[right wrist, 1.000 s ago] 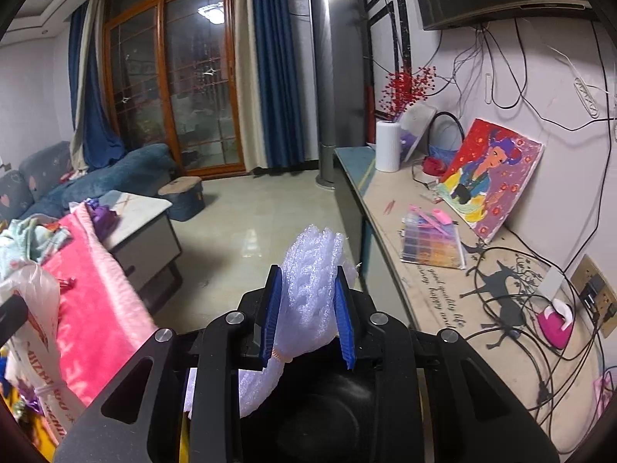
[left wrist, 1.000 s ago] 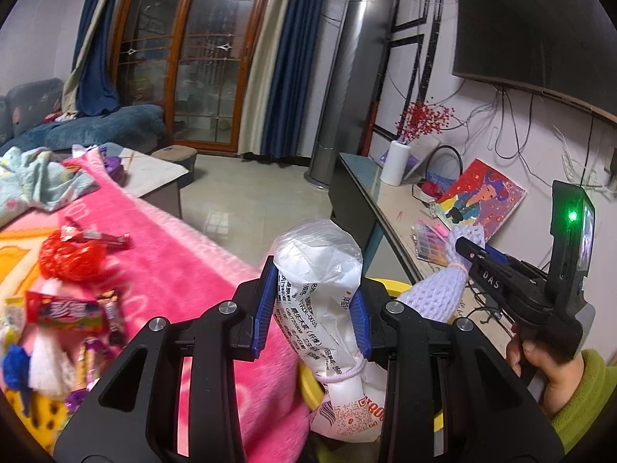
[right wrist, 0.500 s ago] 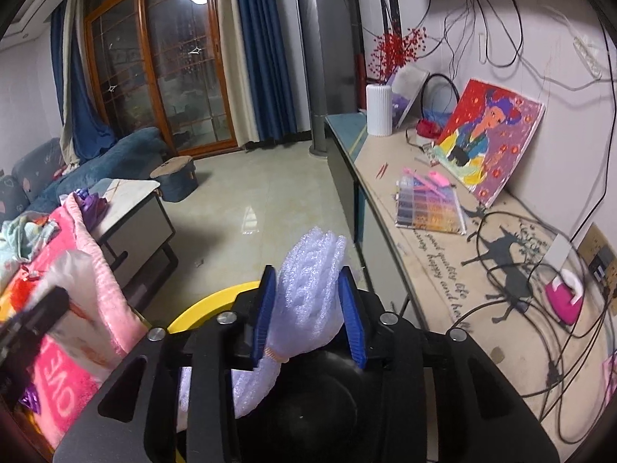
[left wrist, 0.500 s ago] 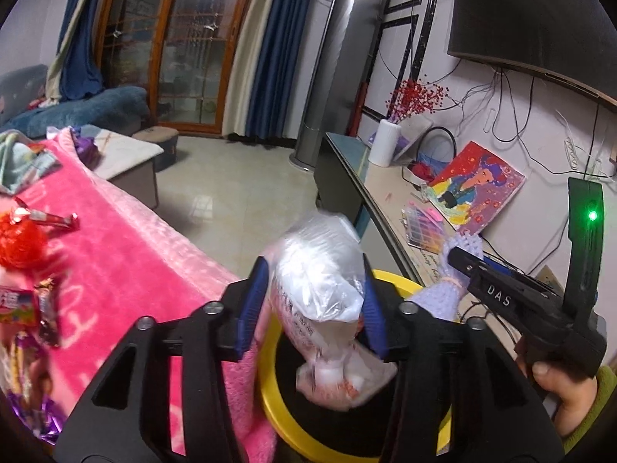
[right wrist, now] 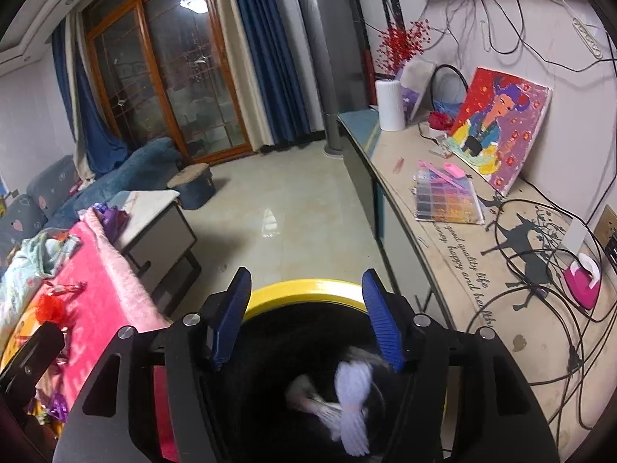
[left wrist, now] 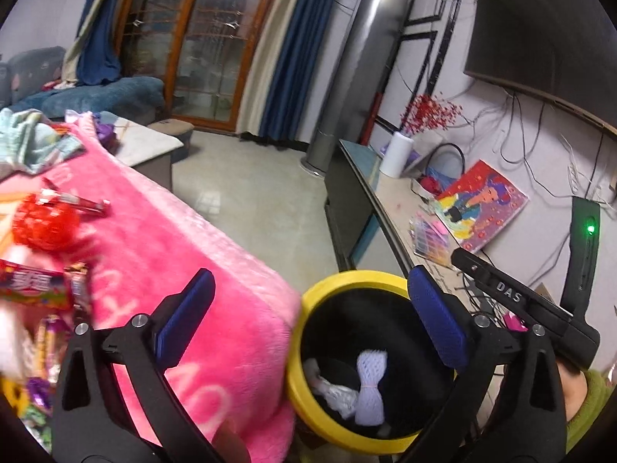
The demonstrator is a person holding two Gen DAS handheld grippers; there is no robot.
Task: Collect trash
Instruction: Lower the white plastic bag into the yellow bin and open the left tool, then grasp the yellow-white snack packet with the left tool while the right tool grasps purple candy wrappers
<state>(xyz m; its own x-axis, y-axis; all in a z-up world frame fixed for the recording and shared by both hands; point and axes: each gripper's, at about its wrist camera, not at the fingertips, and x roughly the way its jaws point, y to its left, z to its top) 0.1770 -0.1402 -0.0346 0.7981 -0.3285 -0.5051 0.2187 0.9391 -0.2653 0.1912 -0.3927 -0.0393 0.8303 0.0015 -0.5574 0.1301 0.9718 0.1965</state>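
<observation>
A yellow-rimmed black bin (left wrist: 347,276) stands between the pink blanket (left wrist: 185,239) and the long cabinet. Inside it lie a white foam net (left wrist: 370,389) and a crumpled plastic bag (left wrist: 331,389). My left gripper (left wrist: 310,281) hangs above the bin's left rim, jaws opening wide, nothing between them. My right gripper (right wrist: 304,281) is over the bin rim (right wrist: 270,293), jaws opening and empty. Below it the foam net (right wrist: 353,397) shows blurred beside the bag (right wrist: 308,397). A red net ball (left wrist: 44,223) and candy wrappers (left wrist: 34,287) lie on the blanket.
A long cabinet (right wrist: 443,239) along the right wall carries a painting (right wrist: 497,123), a bead box (right wrist: 447,200), a white roll (right wrist: 389,104) and tangled cables (right wrist: 540,270). A low table (right wrist: 154,223) and a blue sofa (right wrist: 127,177) stand beyond bare tiled floor (right wrist: 289,208).
Both grippers have opened. The plastic bag has dropped out of the left jaws and the foam net out of the right jaws, and both now lie inside the bin.
</observation>
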